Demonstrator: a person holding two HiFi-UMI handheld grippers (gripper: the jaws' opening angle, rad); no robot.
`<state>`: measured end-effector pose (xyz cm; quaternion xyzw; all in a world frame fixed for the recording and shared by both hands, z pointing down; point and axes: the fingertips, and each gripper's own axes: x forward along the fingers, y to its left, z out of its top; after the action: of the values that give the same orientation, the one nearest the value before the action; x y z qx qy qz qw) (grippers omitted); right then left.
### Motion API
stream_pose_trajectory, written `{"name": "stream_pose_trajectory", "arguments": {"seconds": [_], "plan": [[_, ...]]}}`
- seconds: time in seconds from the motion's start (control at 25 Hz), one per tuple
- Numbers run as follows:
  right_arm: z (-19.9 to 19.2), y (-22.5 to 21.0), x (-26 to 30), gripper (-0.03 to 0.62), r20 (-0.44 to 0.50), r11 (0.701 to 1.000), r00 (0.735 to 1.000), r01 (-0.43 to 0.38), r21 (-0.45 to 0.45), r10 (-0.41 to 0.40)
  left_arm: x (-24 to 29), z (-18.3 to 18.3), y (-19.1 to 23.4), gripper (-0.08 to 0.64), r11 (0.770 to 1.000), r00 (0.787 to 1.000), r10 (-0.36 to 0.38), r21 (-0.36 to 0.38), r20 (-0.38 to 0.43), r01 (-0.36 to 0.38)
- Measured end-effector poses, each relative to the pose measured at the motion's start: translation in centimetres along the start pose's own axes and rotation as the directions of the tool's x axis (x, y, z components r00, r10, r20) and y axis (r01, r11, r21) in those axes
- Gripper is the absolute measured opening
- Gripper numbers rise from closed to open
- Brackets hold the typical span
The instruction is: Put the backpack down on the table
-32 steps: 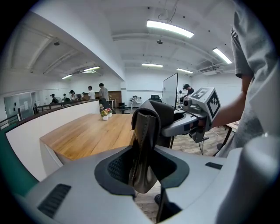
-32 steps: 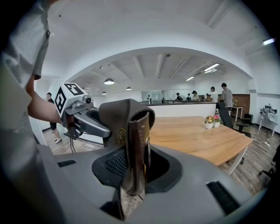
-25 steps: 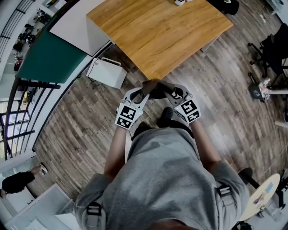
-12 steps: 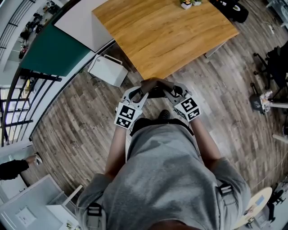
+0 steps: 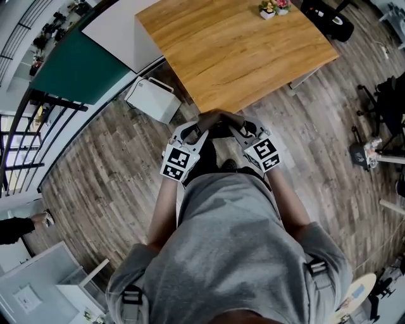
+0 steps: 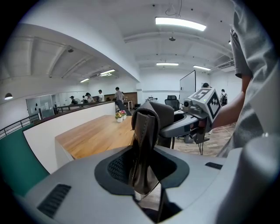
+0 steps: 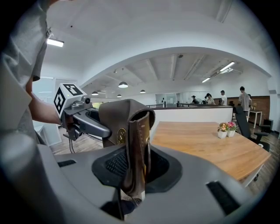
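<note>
- The left gripper (image 5: 200, 131) was clenched on a brown leather strap (image 6: 143, 144) of the backpack (image 5: 219, 121), and the right gripper (image 5: 236, 130) was clenched on a matching strap (image 7: 135, 148). The backpack hung between them in front of the person, just short of the near corner of the table (image 5: 234, 57) and not yet over it.
- Each grip held only a narrow fold of leather. A jerk or a swing of the load could have let a strap slide out, and the backpack would then have dropped to the floor.
- How far the bag's body hung below the tabletop could not be told. If it hung too low, it could have caught the corner on the way forward and twisted in the jaws.
- If one gripper had risen ahead of the other, the bag could have tilted and landed on its edge.
- The small flower pot (image 5: 269, 9) stood well apart at the far side, so it was at risk only from a long forward slide.
</note>
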<state>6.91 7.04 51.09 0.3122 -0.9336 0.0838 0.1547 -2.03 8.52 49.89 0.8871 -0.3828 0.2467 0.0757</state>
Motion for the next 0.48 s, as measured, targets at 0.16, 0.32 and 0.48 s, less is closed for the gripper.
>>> {"name": "stream_pose_trajectory", "arguments": {"seconds": [0.16,0.32,0.48], "plan": [[0.3,-0.4,0.5,0.091,0.003,1.0,1.0,0.007,-0.01,-0.007,0.2,0.3,0.7,0.124,1.0,1.0,0.0,0.009,0.008,0.0],[0.8,-1.1,1.1,0.091,0.005,1.0,1.0,0.018,-0.017,-0.018,0.8,0.7,1.6,0.124,1.0,1.0,-0.005,0.015,0.014,0.005],[1.2,-1.5,1.6,0.091,0.008,0.999,1.0,0.029,-0.017,-0.029,1.1,1.0,2.3,0.124,1.0,1.0,-0.018,0.021,0.018,0.018]]}}
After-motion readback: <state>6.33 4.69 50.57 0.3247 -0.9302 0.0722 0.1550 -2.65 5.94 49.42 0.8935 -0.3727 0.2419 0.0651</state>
